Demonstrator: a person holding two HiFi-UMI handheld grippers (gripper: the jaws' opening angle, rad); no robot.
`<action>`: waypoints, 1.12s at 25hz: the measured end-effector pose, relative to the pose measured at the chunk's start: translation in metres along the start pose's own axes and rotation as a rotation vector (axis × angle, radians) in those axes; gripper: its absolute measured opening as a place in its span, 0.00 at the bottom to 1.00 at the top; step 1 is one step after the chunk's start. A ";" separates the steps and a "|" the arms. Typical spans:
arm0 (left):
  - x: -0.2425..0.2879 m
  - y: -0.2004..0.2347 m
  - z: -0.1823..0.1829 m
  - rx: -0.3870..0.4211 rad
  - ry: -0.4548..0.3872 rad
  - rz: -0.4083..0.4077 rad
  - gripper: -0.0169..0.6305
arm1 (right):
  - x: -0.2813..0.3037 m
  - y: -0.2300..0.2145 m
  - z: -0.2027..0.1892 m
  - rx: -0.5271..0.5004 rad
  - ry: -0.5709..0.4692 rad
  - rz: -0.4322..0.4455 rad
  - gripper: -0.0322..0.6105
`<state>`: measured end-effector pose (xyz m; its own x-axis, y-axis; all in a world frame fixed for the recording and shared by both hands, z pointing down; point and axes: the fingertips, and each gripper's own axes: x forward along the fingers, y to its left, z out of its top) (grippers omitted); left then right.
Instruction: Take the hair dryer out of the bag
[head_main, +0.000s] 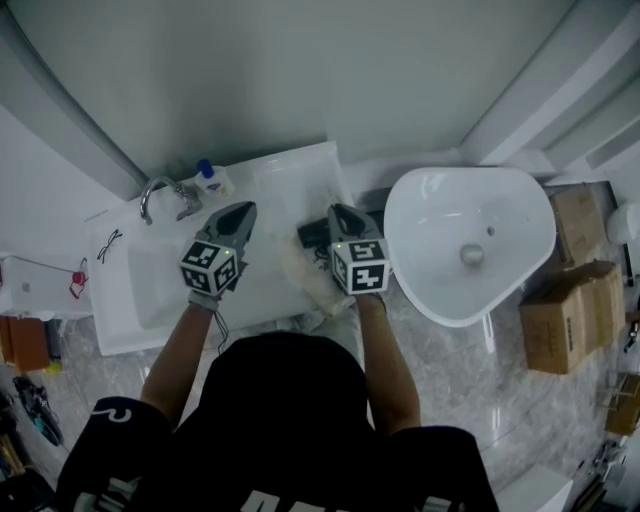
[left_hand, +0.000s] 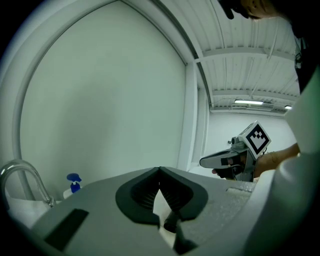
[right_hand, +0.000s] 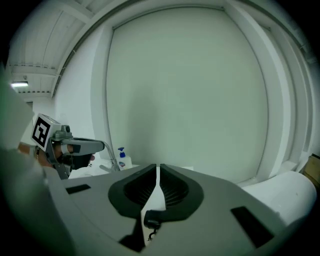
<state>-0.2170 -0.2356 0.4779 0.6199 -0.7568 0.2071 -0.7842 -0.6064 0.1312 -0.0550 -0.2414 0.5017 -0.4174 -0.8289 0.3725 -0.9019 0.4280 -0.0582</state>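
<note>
Black sleeve (head_main: 120, 425) bears white print; cube (head_main: 210, 266) on left gripper (head_main: 238, 210) shows markers.

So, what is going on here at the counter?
A person stands at a white counter with a hand-held gripper in each hand. The left hand-held gripper and the right hand-held gripper are both held above the counter, jaws together, with nothing between them. A clear bag lies on the counter below the right one. A dark thing in it, likely the hair dryer, does not seem to be out yet.
</note>
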 end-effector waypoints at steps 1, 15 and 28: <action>-0.002 0.000 0.006 0.003 -0.012 0.000 0.03 | -0.002 0.002 0.006 -0.008 -0.014 0.002 0.07; -0.013 -0.008 0.003 -0.003 -0.025 -0.009 0.03 | -0.010 0.030 -0.001 -0.036 -0.014 0.058 0.05; -0.013 -0.009 -0.005 -0.005 -0.014 -0.014 0.03 | -0.010 0.032 -0.004 -0.041 -0.010 0.066 0.04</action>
<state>-0.2181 -0.2187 0.4784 0.6308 -0.7518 0.1920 -0.7758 -0.6154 0.1391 -0.0793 -0.2176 0.4998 -0.4772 -0.8017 0.3599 -0.8671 0.4960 -0.0447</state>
